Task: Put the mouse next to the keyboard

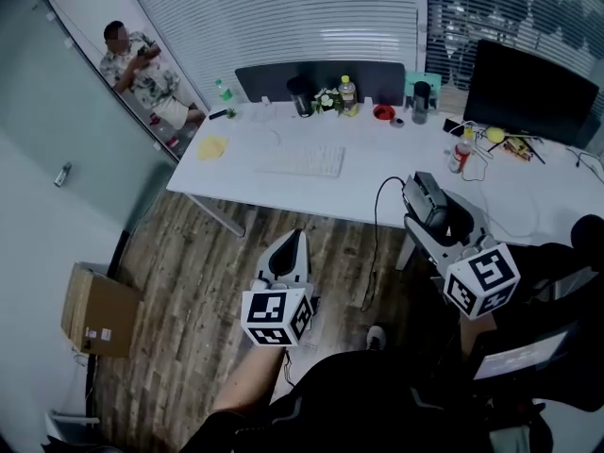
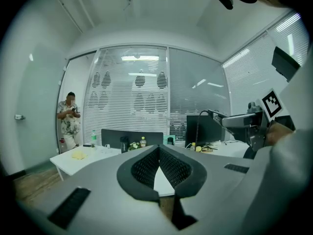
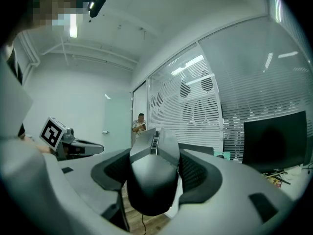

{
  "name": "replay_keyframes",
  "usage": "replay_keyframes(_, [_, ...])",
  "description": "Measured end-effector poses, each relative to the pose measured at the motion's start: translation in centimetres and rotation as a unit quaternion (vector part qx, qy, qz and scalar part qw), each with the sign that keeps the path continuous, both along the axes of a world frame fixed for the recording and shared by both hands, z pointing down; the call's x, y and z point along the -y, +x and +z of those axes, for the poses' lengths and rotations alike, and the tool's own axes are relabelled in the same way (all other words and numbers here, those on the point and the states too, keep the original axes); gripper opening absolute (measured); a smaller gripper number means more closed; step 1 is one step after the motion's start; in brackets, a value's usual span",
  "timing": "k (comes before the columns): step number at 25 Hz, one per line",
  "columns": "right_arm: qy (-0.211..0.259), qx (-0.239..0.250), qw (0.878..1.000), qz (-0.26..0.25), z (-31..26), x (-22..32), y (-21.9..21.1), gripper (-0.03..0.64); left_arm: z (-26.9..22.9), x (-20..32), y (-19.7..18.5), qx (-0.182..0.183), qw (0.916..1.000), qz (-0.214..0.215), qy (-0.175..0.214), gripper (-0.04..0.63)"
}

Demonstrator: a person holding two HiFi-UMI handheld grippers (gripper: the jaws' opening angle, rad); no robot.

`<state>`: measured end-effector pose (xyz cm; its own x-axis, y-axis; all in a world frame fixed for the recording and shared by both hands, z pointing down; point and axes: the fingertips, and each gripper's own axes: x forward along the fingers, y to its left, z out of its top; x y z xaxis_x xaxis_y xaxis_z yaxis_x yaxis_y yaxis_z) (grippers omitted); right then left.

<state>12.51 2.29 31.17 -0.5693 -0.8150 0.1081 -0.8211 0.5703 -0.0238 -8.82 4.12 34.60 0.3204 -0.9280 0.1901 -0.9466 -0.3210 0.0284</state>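
Observation:
A white keyboard lies on the white desk, left of middle. My right gripper hovers over the desk's front edge, shut on a black mouse. The mouse's cable hangs down in front of the desk. In the right gripper view the mouse fills the gap between the pads. My left gripper is over the wooden floor short of the desk, jaws together and holding nothing. Its fingertips meet in the left gripper view.
A dark monitor stands at the back right, with a red-capped bottle and clutter near it. Bottles and cups line a dark divider. A yellow item lies on the left corner. A cardboard box sits on the floor; a person stands far left.

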Motion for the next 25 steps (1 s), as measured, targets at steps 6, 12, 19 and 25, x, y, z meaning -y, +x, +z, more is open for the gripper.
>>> replay_keyframes(6, [-0.031,0.007,1.0,0.002,-3.1,6.0,2.5,0.295,-4.0,7.1,3.1,0.008,0.9995,0.013,-0.027,0.029])
replay_keyframes(12, [-0.017,0.017,0.999,0.021,-0.5,6.1,3.8,0.295,-1.2,8.0,4.2,0.015,0.9994,0.026,-0.017,0.029])
replay_keyframes(19, [-0.01,0.006,0.998,0.054,0.2,8.7,3.0,0.295,-0.1,12.2,4.2,0.002,0.9977,0.068,-0.005,0.029])
replay_keyframes(25, [0.012,0.006,0.996,0.092,1.3,11.0,2.7,0.295,0.6,16.5,3.7,0.009,0.9937,0.106,0.035,0.029])
